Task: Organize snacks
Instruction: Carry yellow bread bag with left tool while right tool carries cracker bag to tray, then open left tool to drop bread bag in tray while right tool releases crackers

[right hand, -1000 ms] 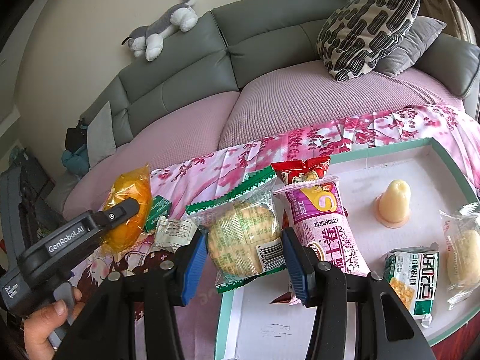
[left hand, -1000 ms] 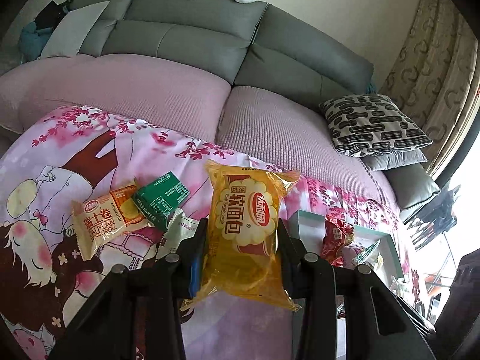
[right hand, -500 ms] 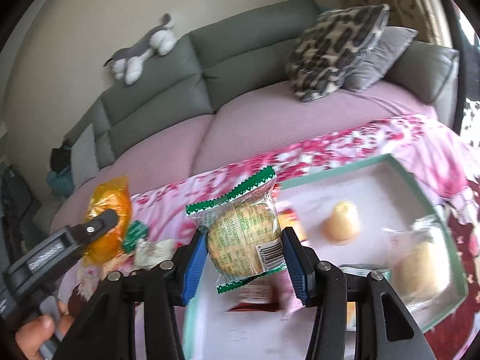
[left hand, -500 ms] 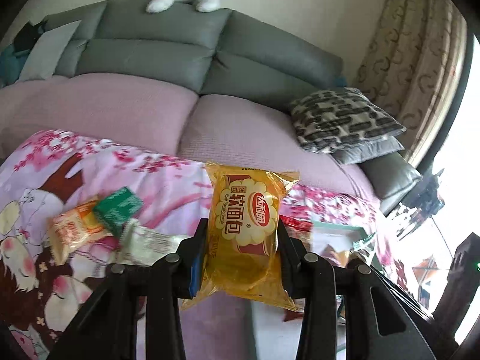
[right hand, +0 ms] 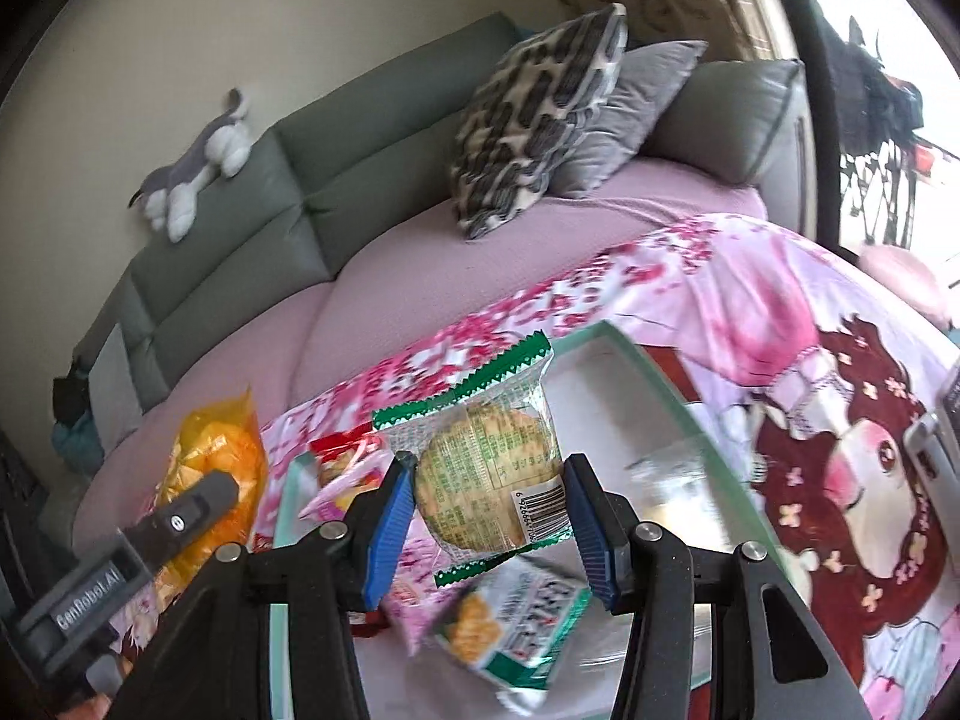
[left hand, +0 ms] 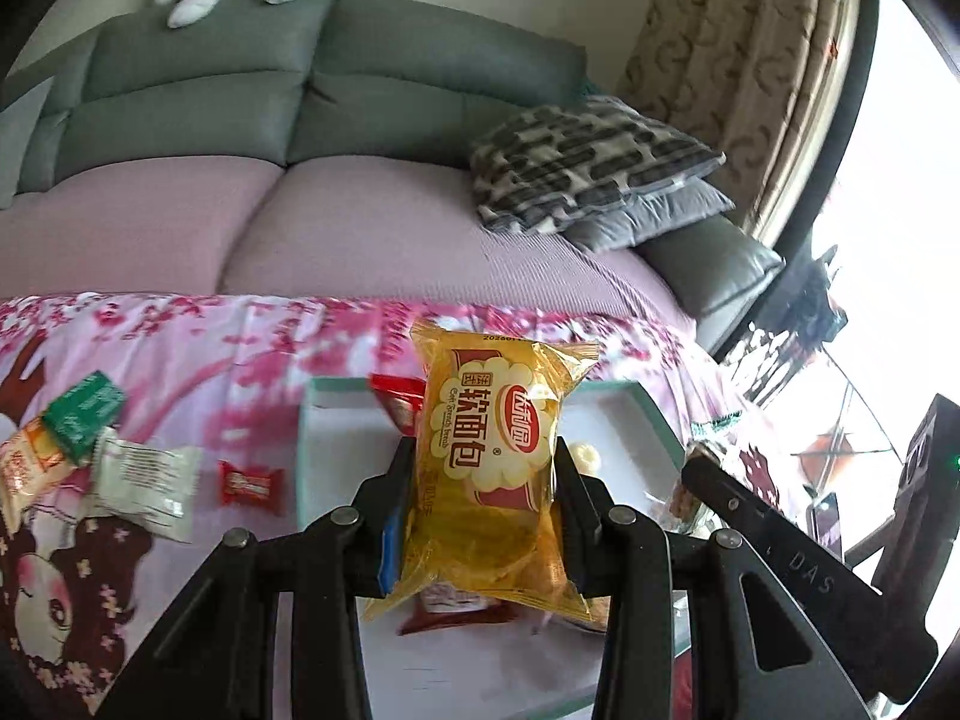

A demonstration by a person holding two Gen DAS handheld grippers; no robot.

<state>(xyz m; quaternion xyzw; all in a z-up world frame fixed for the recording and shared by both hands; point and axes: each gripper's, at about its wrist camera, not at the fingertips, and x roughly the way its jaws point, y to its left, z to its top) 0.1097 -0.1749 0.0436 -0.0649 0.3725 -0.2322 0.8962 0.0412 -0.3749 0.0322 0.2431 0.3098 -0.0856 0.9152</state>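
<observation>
Left wrist view: the left gripper (left hand: 483, 480) clamps a yellow bread packet (left hand: 489, 474) upright above the tray (left hand: 651, 414); loose snacks (left hand: 144, 480) lie on the pink cloth (left hand: 210, 354).

Right wrist view: the right gripper (right hand: 489, 501) grips a clear cake packet (right hand: 486, 474) over the tray (right hand: 648, 366), above a green snack bag (right hand: 510, 624).

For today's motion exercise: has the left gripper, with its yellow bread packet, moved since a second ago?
Yes. The left gripper carried the yellow bread packet rightward from above the floral cloth to above the tray.
</observation>
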